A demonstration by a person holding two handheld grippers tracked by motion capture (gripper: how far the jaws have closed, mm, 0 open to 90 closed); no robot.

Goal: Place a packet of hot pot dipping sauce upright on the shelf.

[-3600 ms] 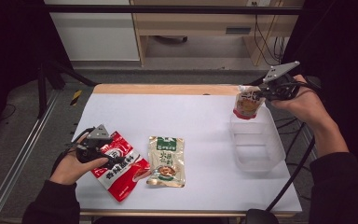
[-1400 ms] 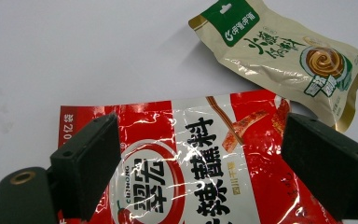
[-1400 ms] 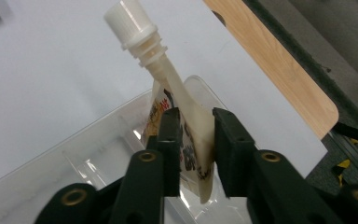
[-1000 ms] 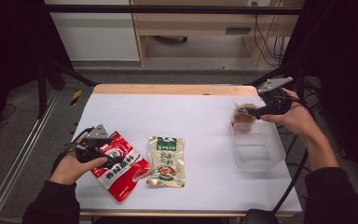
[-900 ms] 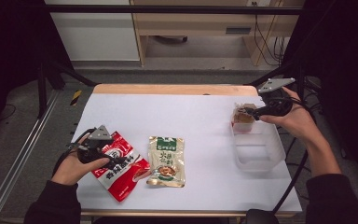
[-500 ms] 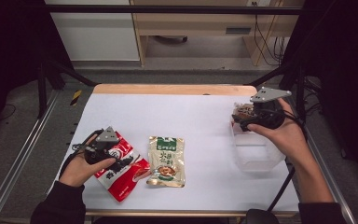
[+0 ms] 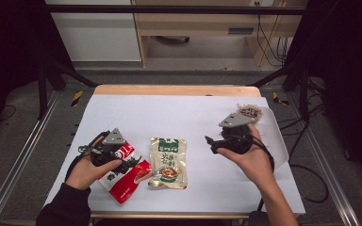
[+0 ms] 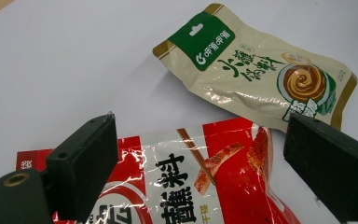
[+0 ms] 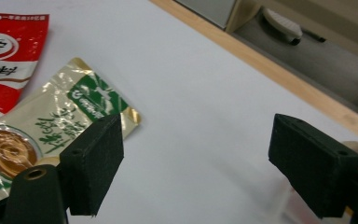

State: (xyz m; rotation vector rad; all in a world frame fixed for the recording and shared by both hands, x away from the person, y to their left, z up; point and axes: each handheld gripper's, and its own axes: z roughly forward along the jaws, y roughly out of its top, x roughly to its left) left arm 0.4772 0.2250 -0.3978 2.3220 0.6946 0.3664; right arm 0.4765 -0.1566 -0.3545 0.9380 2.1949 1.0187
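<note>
My left hand-held gripper (image 8: 200, 172) hovers released over the glossy red pouch (image 8: 205, 177) with bold black characters, lying on the desk (image 7: 193, 113); my right hand-held gripper (image 9: 196, 172) has just been closing slightly, empty.

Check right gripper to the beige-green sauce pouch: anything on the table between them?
Nothing visible. The right gripper has open, empty jaws pointing toward the beige-green pouch; bare white table lies between them. The red pouch sits beyond it under the left gripper, and the clear bin with the dropped packet lies behind the right hand.
</note>
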